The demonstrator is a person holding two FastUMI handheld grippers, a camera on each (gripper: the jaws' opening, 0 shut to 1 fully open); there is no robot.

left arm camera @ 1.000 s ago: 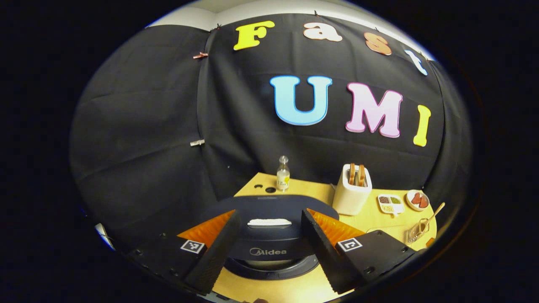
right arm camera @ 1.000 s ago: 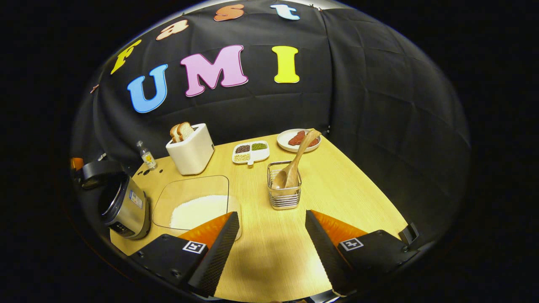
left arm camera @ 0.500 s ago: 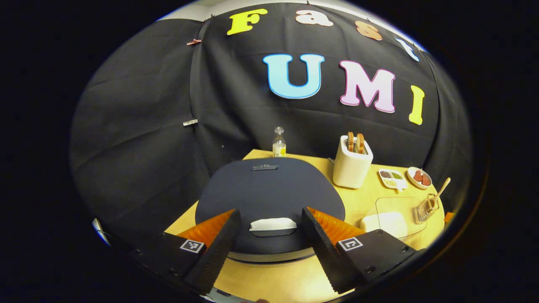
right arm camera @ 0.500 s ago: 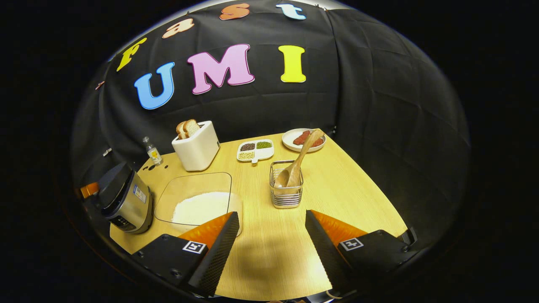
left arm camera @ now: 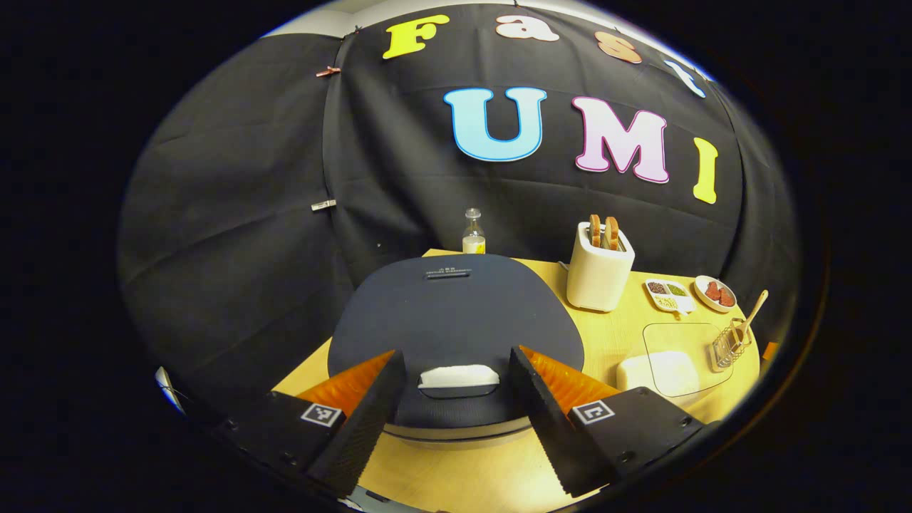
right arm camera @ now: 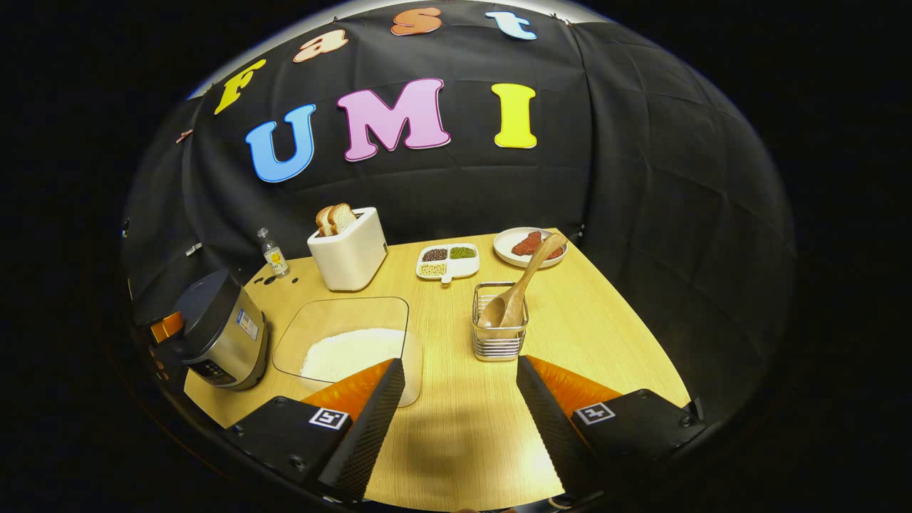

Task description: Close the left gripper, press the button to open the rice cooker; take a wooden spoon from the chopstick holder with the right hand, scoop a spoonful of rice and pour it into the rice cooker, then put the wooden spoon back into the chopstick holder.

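In the right gripper view, bare surface [right arm camera: 463, 427] lies open at lower centre up to the holder [right arm camera: 499, 331], with the rice tray [right arm camera: 342, 342] crowding the left. Behind stand toaster [right arm camera: 349, 249], dish [right arm camera: 447, 262] and plate [right arm camera: 534, 246]; the centre right is free. In the left gripper view, the cooker [left arm camera: 456, 320] blocks the middle.

Light falls from overhead onto the pale wooden table [right arm camera: 456, 299], bright and warm at its middle, while the black cloth wall [right arm camera: 641, 199] swallows it. A soft shadow lies on the wood near the bottom of the right gripper view. Both views bulge and curve toward their edges; focus stays sharp.
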